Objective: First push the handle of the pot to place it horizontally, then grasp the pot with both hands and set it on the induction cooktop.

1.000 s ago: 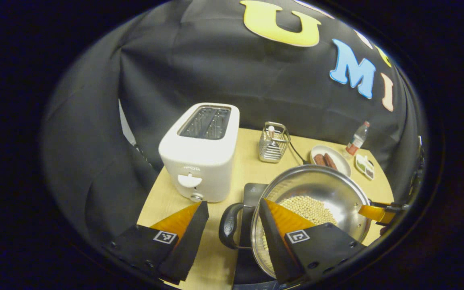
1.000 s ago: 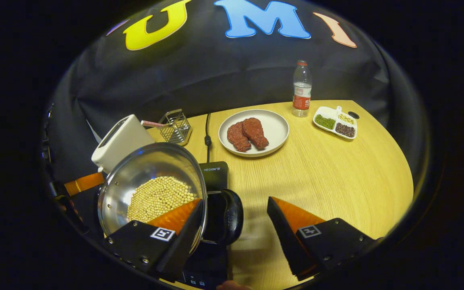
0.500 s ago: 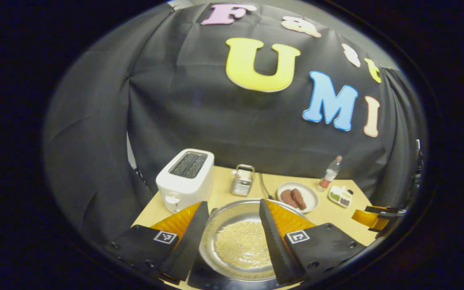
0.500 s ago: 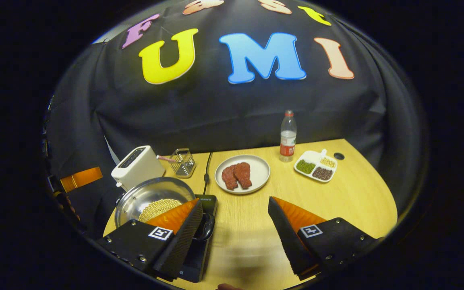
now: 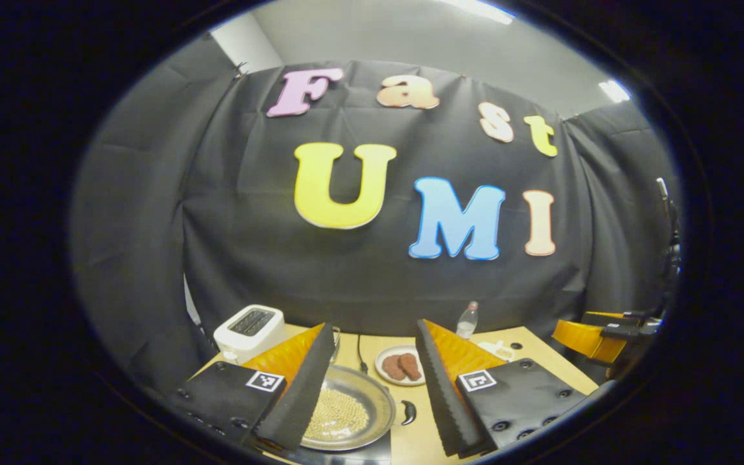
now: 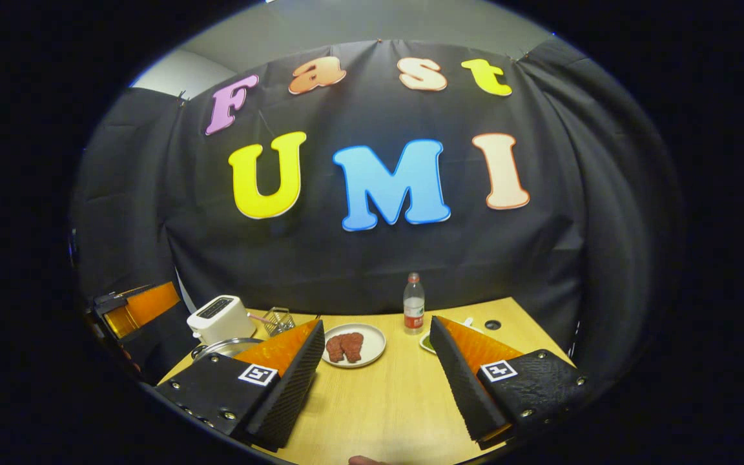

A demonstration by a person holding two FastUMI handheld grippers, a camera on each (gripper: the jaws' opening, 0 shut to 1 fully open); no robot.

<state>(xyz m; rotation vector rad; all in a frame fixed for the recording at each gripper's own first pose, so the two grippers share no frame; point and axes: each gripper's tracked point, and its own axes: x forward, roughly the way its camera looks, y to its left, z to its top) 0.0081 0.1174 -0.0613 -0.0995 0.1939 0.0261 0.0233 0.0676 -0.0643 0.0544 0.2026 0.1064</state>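
Observation:
The steel pot (image 5: 346,413) with pale beans in it sits on the black induction cooktop (image 5: 382,452), low between my left gripper's fingers and far below them. One black handle (image 5: 409,411) sticks out to its right. My left gripper (image 5: 373,336) is open and holds nothing, high above the table. The right gripper (image 5: 595,332) hangs at the right edge. In the right gripper view my right gripper (image 6: 375,323) is open and holds nothing, well above the table. The pot's rim (image 6: 220,347) peeks out behind its left finger, and the left gripper (image 6: 133,310) hangs at the far left.
A white toaster (image 5: 248,330) stands at the table's back left, with a wire rack (image 6: 275,318) beside it. A plate of meat (image 6: 352,345), a bottle (image 6: 413,303) and a small divided dish (image 6: 427,342) stand along the back. A black cord (image 5: 360,352) runs to the cooktop.
Both grippers have risen and drawn back from the pot's handles, staying open. The pot has come to rest on the cooktop and now looks small and far below.

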